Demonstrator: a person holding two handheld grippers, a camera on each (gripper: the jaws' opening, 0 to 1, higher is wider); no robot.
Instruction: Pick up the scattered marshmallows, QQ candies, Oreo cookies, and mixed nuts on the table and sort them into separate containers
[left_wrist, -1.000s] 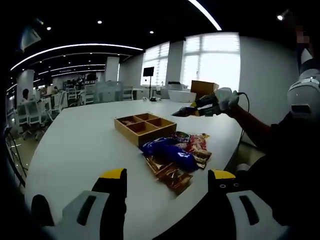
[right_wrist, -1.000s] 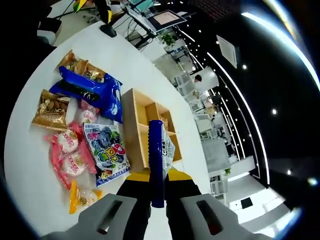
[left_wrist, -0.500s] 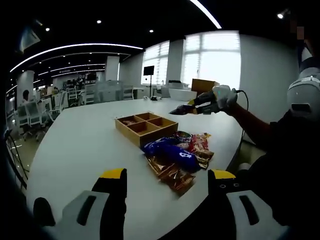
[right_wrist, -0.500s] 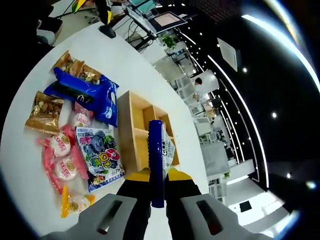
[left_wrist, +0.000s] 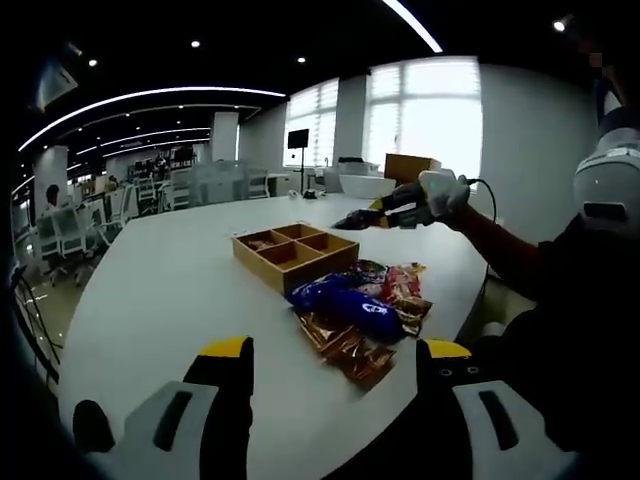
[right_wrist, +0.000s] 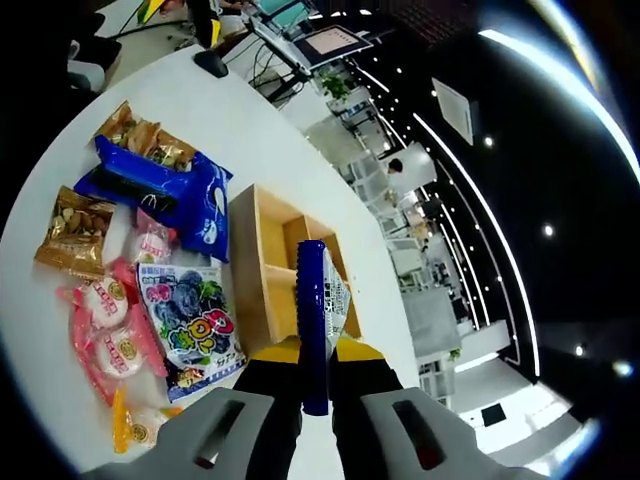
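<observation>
My right gripper (right_wrist: 314, 352) is shut on a blue-and-white snack packet (right_wrist: 312, 300), held edge-on in the air above the wooden divided tray (right_wrist: 262, 262). Beside the tray lie a blue Oreo pack (right_wrist: 165, 190), brown nut packs (right_wrist: 70, 226), a QQ candy bag (right_wrist: 188, 322) and pink marshmallow packs (right_wrist: 100, 330). In the left gripper view the same tray (left_wrist: 292, 256) and pile of packs (left_wrist: 358, 305) sit mid-table, and the right gripper (left_wrist: 372, 217) hovers past them in a gloved hand. My left gripper (left_wrist: 335, 350) stands open over the table's near edge.
The white table (left_wrist: 160, 290) is long and rounded, with bare surface left of the tray. A person's dark sleeve (left_wrist: 520, 265) reaches in from the right. A monitor (right_wrist: 328, 38) and a stand (right_wrist: 212, 55) sit at the table's far end. Office chairs (left_wrist: 65, 230) line the left side.
The right gripper, still holding its packet, has drifted a little across the tray, so the packs slid left in its view. The left gripper has barely moved.
</observation>
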